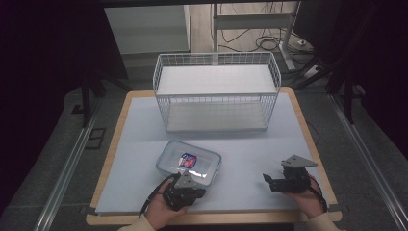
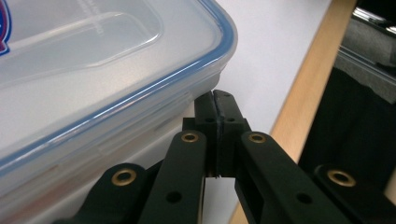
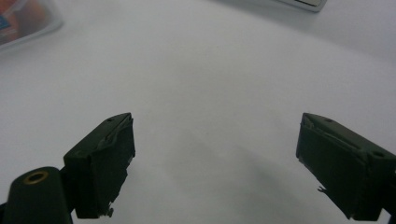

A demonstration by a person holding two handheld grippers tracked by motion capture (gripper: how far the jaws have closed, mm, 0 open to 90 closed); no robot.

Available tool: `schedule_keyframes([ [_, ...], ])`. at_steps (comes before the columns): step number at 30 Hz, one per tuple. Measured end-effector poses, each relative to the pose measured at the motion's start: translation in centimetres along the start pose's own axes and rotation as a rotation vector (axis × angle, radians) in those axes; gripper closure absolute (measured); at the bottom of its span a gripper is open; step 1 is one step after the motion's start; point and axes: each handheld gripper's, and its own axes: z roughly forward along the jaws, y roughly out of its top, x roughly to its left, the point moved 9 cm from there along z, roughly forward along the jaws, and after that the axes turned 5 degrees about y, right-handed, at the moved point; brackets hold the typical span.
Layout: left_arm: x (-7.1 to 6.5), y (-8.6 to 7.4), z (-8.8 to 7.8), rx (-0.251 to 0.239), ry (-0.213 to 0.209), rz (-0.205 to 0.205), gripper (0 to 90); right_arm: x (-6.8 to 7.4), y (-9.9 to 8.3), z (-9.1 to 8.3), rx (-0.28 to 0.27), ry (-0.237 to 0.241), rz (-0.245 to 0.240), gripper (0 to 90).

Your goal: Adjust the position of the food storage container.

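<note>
1. The white table (image 1: 269, 139) carries a wire basket (image 1: 216, 91) at its far side.
2. A clear lidded container (image 1: 189, 162) with a blue seal lies at the table's near middle, in front of the basket.
3. The left gripper (image 2: 218, 100) has its jaws pressed together, holding nothing, its tips just under the container's near rim.
4. The right gripper (image 3: 215, 163) rests well apart to the right, jaws spread over bare table.

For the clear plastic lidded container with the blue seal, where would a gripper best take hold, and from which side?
Probably the near rim of the clear plastic lidded container with the blue seal, approached from the person's side. It lies flat and looks too broad to span; the overhanging lid edge gives a lip to pinch. The left gripper, shut, sits just under that lip. The right gripper is open over the table.
</note>
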Motion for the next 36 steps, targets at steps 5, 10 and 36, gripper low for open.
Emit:
schedule_keyframes([
  [5,-0.3,1.0,1.1,-0.001,0.0,-0.007,90.0,0.1,0.0,0.0,0.002,0.002,-0.004,11.9],
  [10,-0.1,2.2,2.3,-0.002,0.017,-0.031,90.0,0.0,-0.1,0.0,0.002,-0.001,-0.003,11.9],
  [36,5.6,4.7,-8.2,-0.231,0.153,-0.164,90.0,0.2,0.0,-0.1,0.006,-0.007,-0.004,12.3],
])
